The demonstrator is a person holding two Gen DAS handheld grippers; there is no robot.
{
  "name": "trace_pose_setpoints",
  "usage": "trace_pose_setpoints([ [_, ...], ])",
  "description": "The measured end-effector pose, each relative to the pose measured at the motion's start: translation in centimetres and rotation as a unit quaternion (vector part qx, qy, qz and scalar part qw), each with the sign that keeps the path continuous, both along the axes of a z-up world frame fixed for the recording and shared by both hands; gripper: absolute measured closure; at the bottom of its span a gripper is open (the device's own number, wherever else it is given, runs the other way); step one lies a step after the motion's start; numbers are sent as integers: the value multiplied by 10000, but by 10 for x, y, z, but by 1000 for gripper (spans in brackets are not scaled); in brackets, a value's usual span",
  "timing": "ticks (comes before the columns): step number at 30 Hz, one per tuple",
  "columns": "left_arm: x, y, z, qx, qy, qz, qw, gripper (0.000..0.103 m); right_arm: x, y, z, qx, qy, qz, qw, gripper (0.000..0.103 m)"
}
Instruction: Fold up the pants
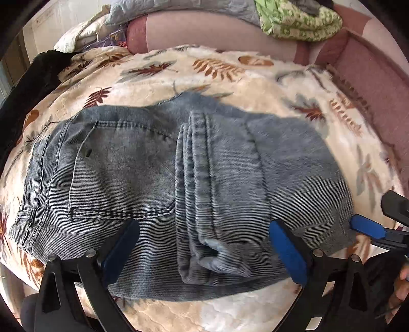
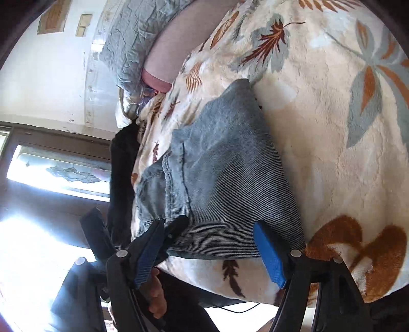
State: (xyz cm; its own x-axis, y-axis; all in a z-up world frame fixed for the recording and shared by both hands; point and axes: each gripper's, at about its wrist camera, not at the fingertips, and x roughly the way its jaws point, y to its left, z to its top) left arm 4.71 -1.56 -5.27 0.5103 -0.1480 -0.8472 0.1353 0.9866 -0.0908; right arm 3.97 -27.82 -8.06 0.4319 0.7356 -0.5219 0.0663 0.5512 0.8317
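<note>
The left gripper [image 1: 204, 245] has its two blue-padded fingers [image 1: 288, 251] spread wide, one to each side of the near edge of the pants [image 1: 158, 168], and they grasp nothing; the cloth simply lies between and under them. The right gripper [image 2: 212, 245] is likewise spread apart over the same near edge, at the pants' right end, its blue pads [image 2: 269, 258] resting at the hem of the fabric without pinching it. In the left wrist view one blue tip of the right gripper [image 1: 368, 228] shows at the right border, just beside the pants' corner.

The pants are faded grey-blue denim with a fine ribbed weave and dark double stitching. They lie folded into a compact, roughly rectangular bundle. A back pocket with stitched edges faces up on the left part, with a loose pale thread trailing across it. A thick seam and a doubled-over leg hem run down the middle, ending in a rolled cuff near the front edge.

The bundle rests flat on a plush cream blanket [image 1: 230, 74] printed with brown and grey leaves, covering a pink sofa [image 1: 194, 30]. A dark garment [image 1: 38, 74] lies at the blanket's left side, and a green patterned cloth [image 1: 296, 20] sits on the sofa back.
</note>
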Motion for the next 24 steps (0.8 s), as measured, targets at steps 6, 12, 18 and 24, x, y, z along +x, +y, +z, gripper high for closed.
trace_pose_setpoints([
  [6, -18, -12, 36, -386, -817, -430, 9950, 2, 23, -26, 25, -799, -65, -238, 9965, 27],
  [12, -1, -15, -21, -106, -57, -383, 9992, 2, 96, -18, 15, -1566, 223, 332, 9869, 28],
  [18, -11, -22, -31, 226, -378, -609, 9972, 2, 145, 8, -16, -2224, 436, 839, 9704, 75],
  [24, -12, -21, -33, 230, -511, -682, 9961, 1, 149, 12, -22, -2758, 214, 504, 9596, 90],
])
